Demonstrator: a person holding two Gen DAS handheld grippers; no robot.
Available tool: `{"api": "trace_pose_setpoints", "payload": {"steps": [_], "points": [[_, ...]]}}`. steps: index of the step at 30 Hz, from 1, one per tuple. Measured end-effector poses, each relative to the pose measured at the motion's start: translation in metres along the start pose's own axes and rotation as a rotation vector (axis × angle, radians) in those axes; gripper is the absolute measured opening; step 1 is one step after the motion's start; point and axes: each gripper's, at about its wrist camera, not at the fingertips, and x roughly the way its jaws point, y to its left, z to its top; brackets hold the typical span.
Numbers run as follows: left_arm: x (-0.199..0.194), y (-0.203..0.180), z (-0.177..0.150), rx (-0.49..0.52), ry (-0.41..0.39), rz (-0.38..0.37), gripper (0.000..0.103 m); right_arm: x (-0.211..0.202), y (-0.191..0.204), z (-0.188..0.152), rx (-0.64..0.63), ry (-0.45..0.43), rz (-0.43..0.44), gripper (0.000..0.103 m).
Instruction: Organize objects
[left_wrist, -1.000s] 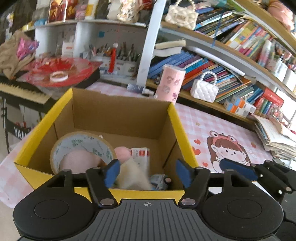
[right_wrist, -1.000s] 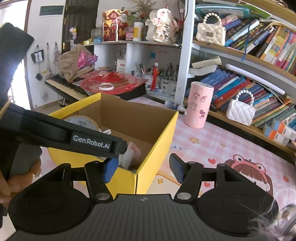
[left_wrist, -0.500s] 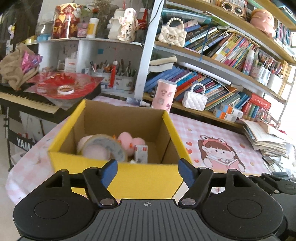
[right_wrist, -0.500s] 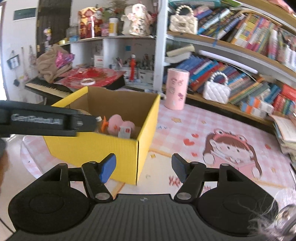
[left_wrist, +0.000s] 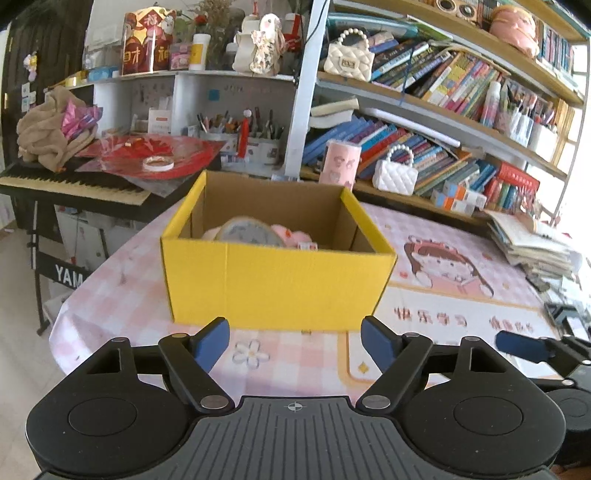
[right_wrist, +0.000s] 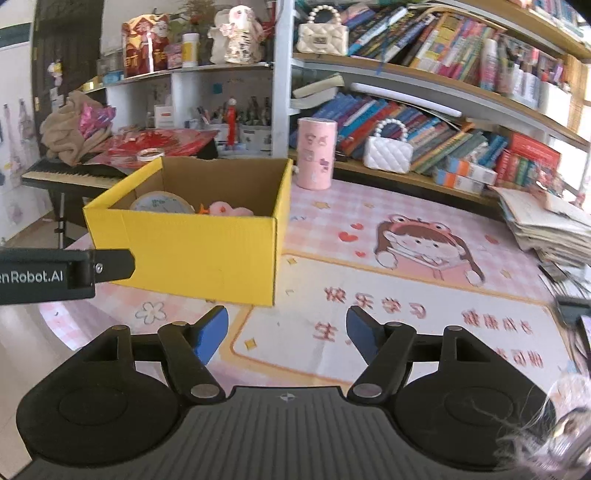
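Your two grippers, left (left_wrist: 294, 339) and right (right_wrist: 283, 329), have just been opening with nothing between them, near one yellow box (left_wrist: 273, 284) on the table (left_wrist: 122, 299), with one tape roll (left_wrist: 249, 233) and one pink toy (right_wrist: 225, 209) inside.

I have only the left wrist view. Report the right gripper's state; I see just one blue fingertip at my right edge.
Observer: The right gripper is open. Its jaws have just been opening and nothing is between them.
Operator: Now the pink canister behind the box. Its base is hidden here.
Observer: The pink canister stands upright on the tablecloth, clear of the yellow box, beyond its far right corner.
Operator: Tell me what lies beside the tape roll inside.
Observer: Right of the tape roll lies a pink plush toy, with a small orange part showing at its left end.
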Motion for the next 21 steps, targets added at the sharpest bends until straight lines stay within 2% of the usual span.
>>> {"api": "trace_pose_setpoints", "payload": {"steps": [4, 9, 15, 17, 21], "points": [[-0.003, -0.007, -0.012, 0.045, 0.025, -0.004, 0.082, -0.013, -0.001, -0.013, 0.035, 0.015, -0.059, 0.07], [-0.006, -0.021, -0.02, 0.105, 0.047, -0.043, 0.084, -0.027, -0.01, -0.024, 0.1, 0.042, -0.145, 0.075], [-0.007, -0.04, -0.024, 0.159, 0.052, -0.076, 0.09, -0.04, -0.029, -0.031, 0.181, 0.051, -0.252, 0.09], [-0.007, -0.046, -0.025, 0.173, 0.052, -0.084, 0.092, -0.044, -0.035, -0.034, 0.205, 0.05, -0.288, 0.099], [-0.006, -0.056, -0.026, 0.195, 0.06, -0.088, 0.094, -0.05, -0.046, -0.036, 0.238, 0.042, -0.327, 0.103]]}}
